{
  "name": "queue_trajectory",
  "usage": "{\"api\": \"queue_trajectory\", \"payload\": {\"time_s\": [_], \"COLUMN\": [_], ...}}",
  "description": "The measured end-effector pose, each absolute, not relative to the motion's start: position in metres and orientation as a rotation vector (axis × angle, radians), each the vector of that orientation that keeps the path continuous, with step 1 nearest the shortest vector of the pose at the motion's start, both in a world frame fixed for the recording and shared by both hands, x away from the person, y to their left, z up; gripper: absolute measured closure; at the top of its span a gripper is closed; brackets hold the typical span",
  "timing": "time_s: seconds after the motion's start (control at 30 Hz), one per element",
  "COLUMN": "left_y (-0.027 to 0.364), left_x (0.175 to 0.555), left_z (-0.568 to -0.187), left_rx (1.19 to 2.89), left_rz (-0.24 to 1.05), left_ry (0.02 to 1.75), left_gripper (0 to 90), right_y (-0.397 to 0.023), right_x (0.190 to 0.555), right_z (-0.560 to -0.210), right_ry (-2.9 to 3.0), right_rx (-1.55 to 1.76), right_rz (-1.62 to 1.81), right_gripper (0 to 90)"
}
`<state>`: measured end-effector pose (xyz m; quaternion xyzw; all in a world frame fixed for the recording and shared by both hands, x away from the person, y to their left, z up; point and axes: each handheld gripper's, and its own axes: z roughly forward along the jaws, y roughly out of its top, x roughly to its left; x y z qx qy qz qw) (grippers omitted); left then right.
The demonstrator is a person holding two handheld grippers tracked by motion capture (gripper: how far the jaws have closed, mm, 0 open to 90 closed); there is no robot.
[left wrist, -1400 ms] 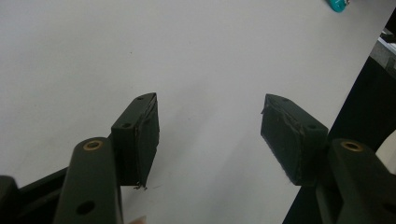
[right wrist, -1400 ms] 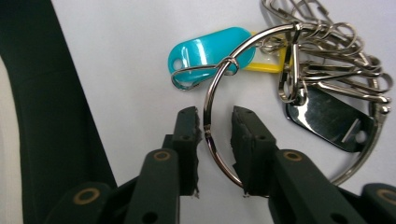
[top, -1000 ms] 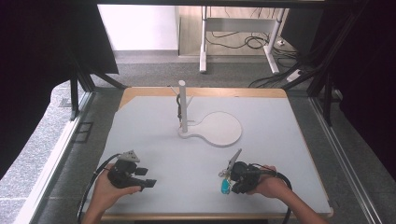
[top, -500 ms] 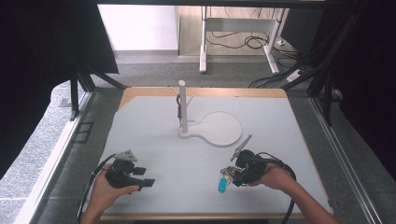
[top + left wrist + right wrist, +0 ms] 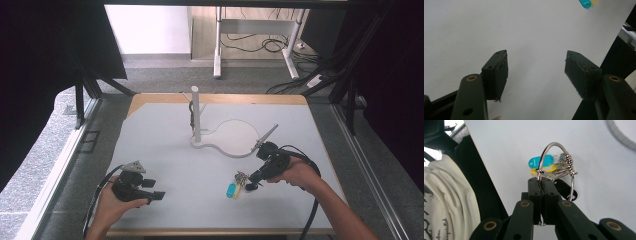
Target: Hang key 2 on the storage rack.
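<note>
My right gripper is shut on a large metal key ring at the front right of the white table. A teal tag, a yellow tag and small keys hang from the ring, low over the table. In the left gripper view the teal tag lies at the top edge. My left gripper rests open at the front left with only bare table between its pads. A white stand has an upright post and a round base at the table's middle.
The table's front edge runs close under both hands. A dark hook or strap hangs on the post. The stand's base rim lies beyond the ring in the right gripper view. A person's white shirt is at that view's left.
My right gripper has risen and drawn away from the front edge toward the stand, carrying the key ring and its tags. The left gripper has kept still.
</note>
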<state>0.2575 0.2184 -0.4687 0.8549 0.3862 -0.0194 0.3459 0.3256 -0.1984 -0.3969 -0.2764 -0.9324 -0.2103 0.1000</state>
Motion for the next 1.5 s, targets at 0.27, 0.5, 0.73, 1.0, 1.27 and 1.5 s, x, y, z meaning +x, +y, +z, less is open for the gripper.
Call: {"api": "queue_trajectory", "payload": {"time_s": [0.27, 0.5, 0.73, 1.0, 1.27, 1.5], "left_y": [0.217, 0.217, 0.219, 0.218, 0.218, 0.218], "left_x": [0.257, 0.257, 0.257, 0.257, 0.257, 0.258], "left_z": [-0.469, -0.470, -0.470, -0.471, -0.471, -0.471], "left_rx": [2.219, 2.216, 2.219, 2.219, 2.226, 2.230], "left_rz": [-0.048, -0.047, -0.047, -0.048, -0.033, -0.036], "left_ry": [0.992, 0.992, 0.990, 0.989, 1.005, 1.000], "left_gripper": [35.7, 35.7, 35.7, 35.7, 35.6, 35.6], "right_y": [-0.200, -0.200, -0.199, -0.197, -0.199, -0.199], "right_x": [0.331, 0.339, 0.347, 0.353, 0.361, 0.367], "right_z": [-0.376, -0.360, -0.345, -0.329, -0.318, -0.310], "right_ry": [-2.767, -2.763, -2.775, -2.801, -2.774, -2.786], "right_rx": [-0.846, -0.876, -0.897, -0.915, -0.940, -0.956], "right_rz": [-0.610, -0.600, -0.593, -0.603, -0.666, -0.682], "right_gripper": [87.7, 87.7, 87.6, 87.7, 87.7, 87.7]}}
